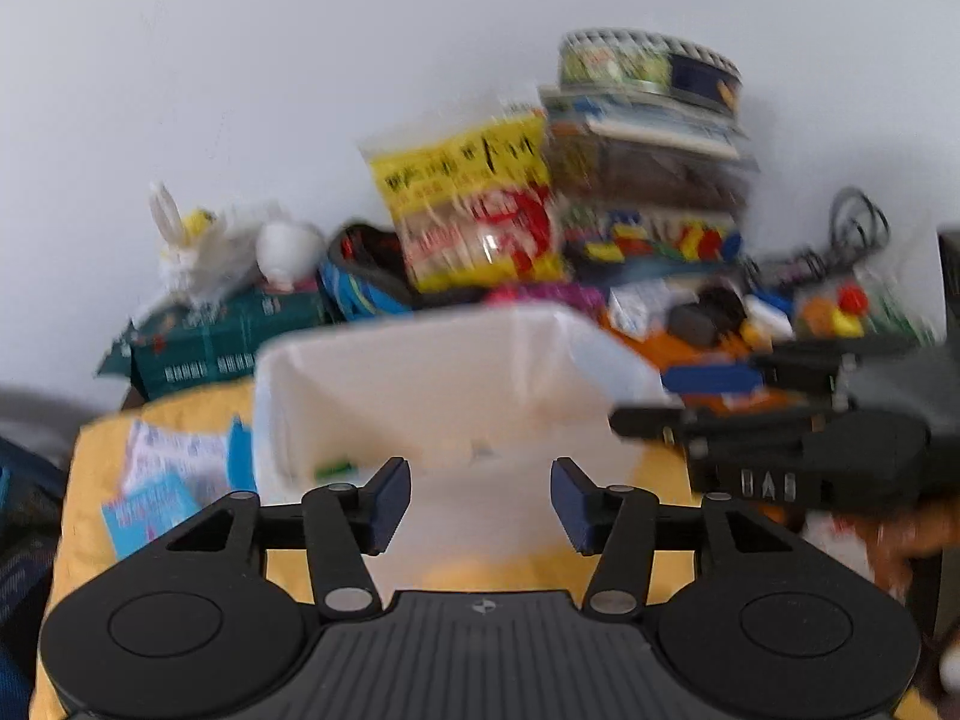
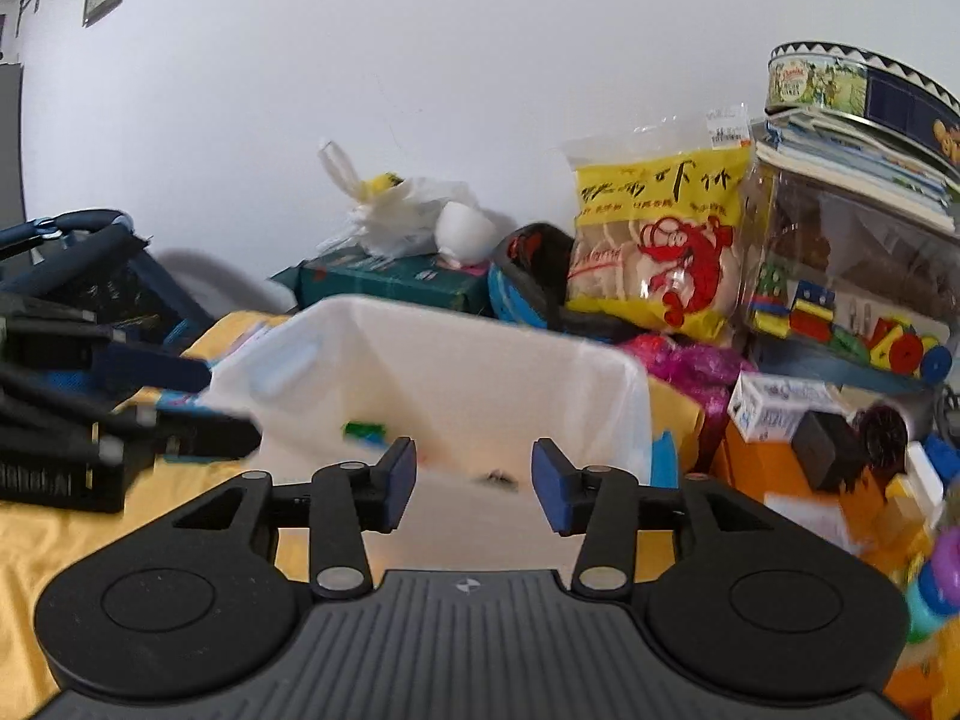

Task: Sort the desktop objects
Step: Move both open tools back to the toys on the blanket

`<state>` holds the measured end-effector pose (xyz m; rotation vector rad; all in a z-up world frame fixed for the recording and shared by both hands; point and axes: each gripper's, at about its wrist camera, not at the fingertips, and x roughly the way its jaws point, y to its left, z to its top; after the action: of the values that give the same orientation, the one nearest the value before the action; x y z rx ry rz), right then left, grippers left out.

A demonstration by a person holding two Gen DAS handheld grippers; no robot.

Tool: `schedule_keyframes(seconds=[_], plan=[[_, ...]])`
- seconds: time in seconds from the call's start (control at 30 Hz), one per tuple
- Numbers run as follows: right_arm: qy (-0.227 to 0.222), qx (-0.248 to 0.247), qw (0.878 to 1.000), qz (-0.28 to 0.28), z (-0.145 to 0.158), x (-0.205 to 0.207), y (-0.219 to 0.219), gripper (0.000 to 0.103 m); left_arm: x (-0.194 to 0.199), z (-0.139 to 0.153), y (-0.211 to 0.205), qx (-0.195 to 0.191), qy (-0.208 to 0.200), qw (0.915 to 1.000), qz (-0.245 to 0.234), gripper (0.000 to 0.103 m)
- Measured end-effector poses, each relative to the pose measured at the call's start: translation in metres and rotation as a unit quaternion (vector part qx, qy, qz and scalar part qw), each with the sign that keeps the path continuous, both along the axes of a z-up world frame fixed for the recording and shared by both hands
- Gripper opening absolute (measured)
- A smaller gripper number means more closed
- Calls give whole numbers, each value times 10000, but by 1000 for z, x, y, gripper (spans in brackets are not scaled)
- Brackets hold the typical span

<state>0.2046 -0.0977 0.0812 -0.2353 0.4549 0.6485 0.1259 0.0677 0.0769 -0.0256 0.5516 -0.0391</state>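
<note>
White plastic-lined bin (image 2: 456,372) sits mid-counter, holding only a small green piece (image 2: 363,431) plus scraps. Judging by that, sorting is barely begun; cluttered pile of toys and boxes (image 2: 840,420) remains at right. Left gripper (image 1: 480,501) and right gripper (image 2: 474,483) both hover level before the bin, spread, empty.
</note>
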Motion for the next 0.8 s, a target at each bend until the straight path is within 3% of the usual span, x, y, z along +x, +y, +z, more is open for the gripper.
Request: schedule_keyframes(seconds=[0.1, 0.37, 0.5, 0.8], plan=[[145, -82, 9999, 45, -13, -16, -5, 55, -18, -24, -11, -43, 324, 9994, -96, 56], [788, -347, 9962, 102, -59, -52, -17, 55, -55, -80, -37, -95, 1014, 9946, -210, 56], [1049, -627, 9922, 241, -82, -64, -20, 45, -68, -105, -38, -315, 1393, 9897, -76, 56], [1384, -719, 9868, 432, -106, -81, -18, 42, -54, -108, -27, -383, 1318, 9903, 213, 56]])
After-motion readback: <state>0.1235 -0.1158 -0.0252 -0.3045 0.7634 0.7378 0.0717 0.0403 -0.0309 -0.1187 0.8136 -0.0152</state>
